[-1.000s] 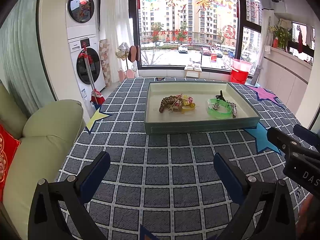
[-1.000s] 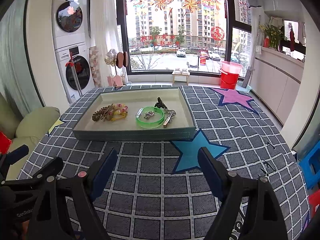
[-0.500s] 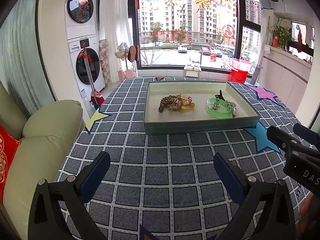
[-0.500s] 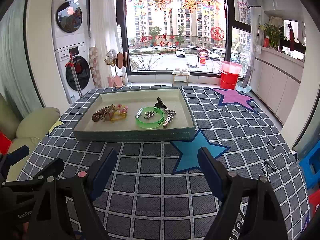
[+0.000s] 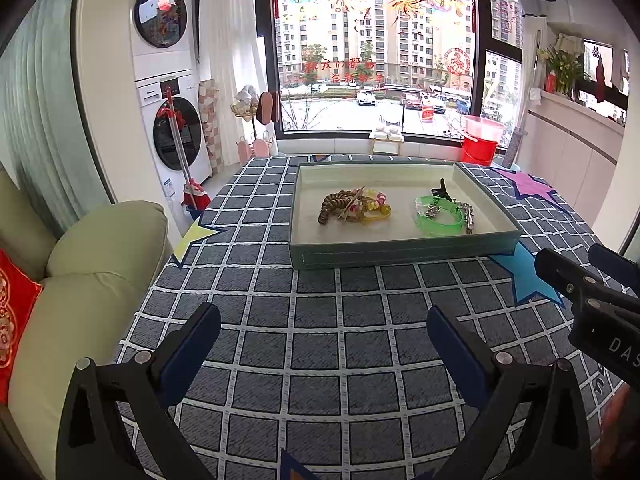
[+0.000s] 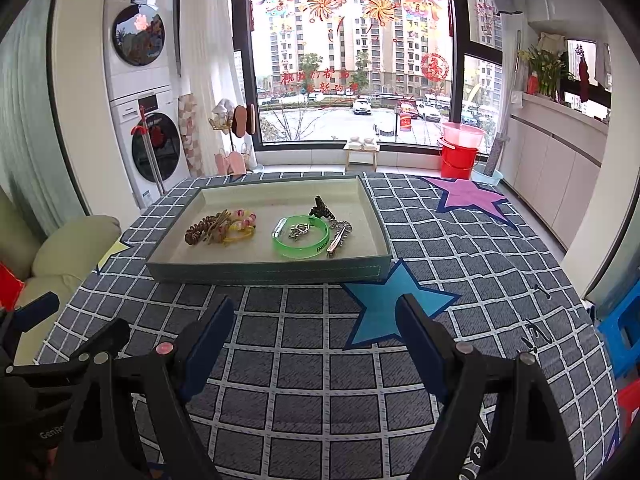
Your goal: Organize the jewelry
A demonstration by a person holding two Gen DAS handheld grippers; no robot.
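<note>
While we compare this moment with the views from a second ago, we find almost nothing changed: both tools hang at the same height over the checked cloth (image 5: 320, 340), and the jewelry lies just as it did. For the task, that means no piece is in transit.

Our left gripper (image 5: 324, 332) stands wide and holds nothing. Our right gripper (image 6: 316, 324) stands wide as well, also holding nothing. Both are well short of the shallow grey-green tray (image 6: 272, 272) on the cloth ahead.

All the jewelry we can see lies inside that tray, in two loose clusters. Toward its left, a brown beaded bracelet (image 6: 198, 230) tangles with yellow and pink bands (image 6: 240, 226). Toward its right, a green bangle (image 6: 300, 238) rings a small silver charm (image 6: 298, 230), with a metal hair clip (image 6: 340, 236) touching its rim and a dark clip (image 6: 322, 210) just behind.

We judge this fits either pieces gathered and sorted, or two heaps awaiting separation.
</note>
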